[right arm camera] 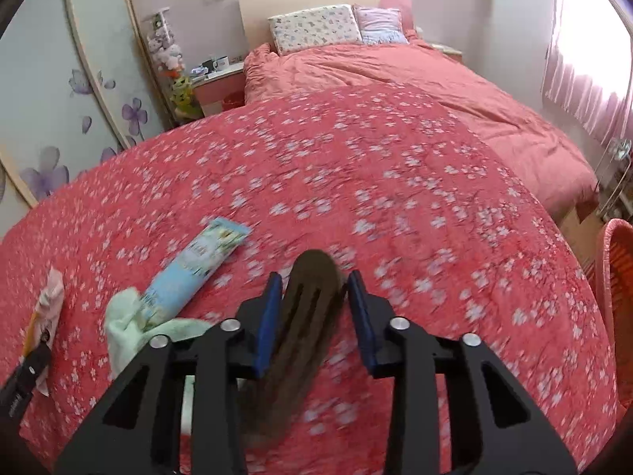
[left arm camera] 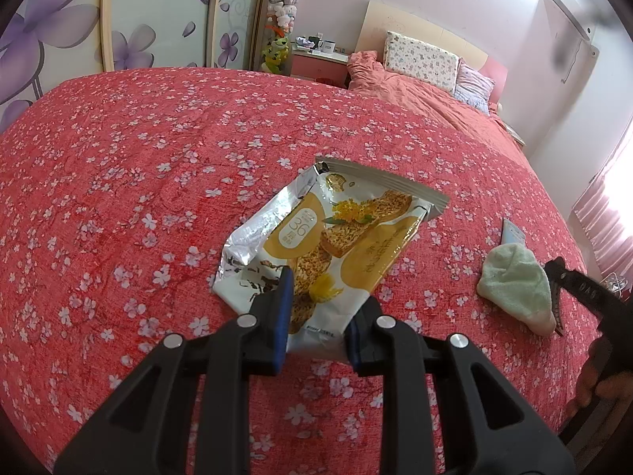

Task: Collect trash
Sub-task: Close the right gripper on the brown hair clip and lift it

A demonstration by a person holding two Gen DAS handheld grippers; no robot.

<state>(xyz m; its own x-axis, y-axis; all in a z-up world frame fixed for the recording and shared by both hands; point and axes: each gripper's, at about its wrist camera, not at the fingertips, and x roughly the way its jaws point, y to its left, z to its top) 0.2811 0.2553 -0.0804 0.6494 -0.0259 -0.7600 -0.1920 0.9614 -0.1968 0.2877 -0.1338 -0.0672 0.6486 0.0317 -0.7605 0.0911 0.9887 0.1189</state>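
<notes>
A yellow and white snack wrapper (left arm camera: 316, 245) lies on the red flowered bedspread (left arm camera: 118, 182). My left gripper (left arm camera: 322, 304) is open, its blue pads on either side of the wrapper's near end. My right gripper (right arm camera: 314, 301) is open around a brown slotted object (right arm camera: 308, 316), which looks blurred; its pads stand apart from it. A light blue wrapper (right arm camera: 194, 269) lies left of the right gripper and also shows in the left wrist view (left arm camera: 512, 233). The snack wrapper shows at the far left of the right wrist view (right arm camera: 45, 316).
A pale green cloth (left arm camera: 518, 289) lies by the blue wrapper, also in the right wrist view (right arm camera: 134, 324). A pink duvet (right arm camera: 395, 79) and pillows (right arm camera: 316, 25) lie at the bed's head. An orange basket (right arm camera: 617, 277) stands at the right edge. A wardrobe (left arm camera: 118, 19) stands to the left.
</notes>
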